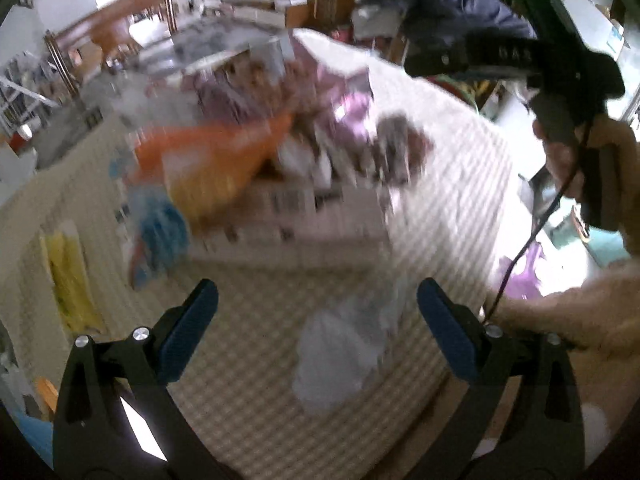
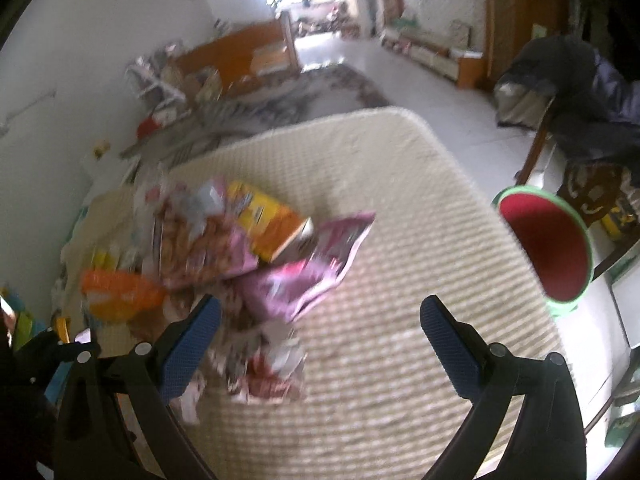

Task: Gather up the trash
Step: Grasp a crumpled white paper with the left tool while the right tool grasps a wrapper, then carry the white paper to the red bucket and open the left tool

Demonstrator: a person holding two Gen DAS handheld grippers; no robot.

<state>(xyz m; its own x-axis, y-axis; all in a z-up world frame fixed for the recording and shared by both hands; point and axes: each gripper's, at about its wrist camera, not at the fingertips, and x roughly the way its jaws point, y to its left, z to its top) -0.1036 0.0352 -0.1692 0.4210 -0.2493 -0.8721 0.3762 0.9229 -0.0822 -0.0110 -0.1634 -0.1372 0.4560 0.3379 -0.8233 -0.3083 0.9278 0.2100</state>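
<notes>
A blurred heap of snack wrappers lies on a cream textured table (image 1: 280, 408) (image 2: 400, 184). In the left wrist view an orange bag (image 1: 212, 156), purple wrappers (image 1: 352, 112) and a pale box (image 1: 288, 220) sit ahead of my open left gripper (image 1: 318, 324). A crumpled white plastic scrap (image 1: 340, 356) lies between its blue pads. The right gripper's body (image 1: 520, 60) hangs at upper right, held by a hand. In the right wrist view my open right gripper (image 2: 320, 340) hovers over a crumpled red-white wrapper (image 2: 264, 372), with pink wrappers (image 2: 304, 272), a yellow box (image 2: 272, 220) and an orange bag (image 2: 120, 292) beyond.
A red bin with a green rim (image 2: 552, 248) stands off the table's right edge. A yellow packet (image 1: 72, 280) and a blue wrapper (image 1: 160, 232) lie at the left. A chair draped in dark clothing (image 2: 580, 92) stands on the floor beyond, and a wooden sofa (image 2: 240, 56) is far back.
</notes>
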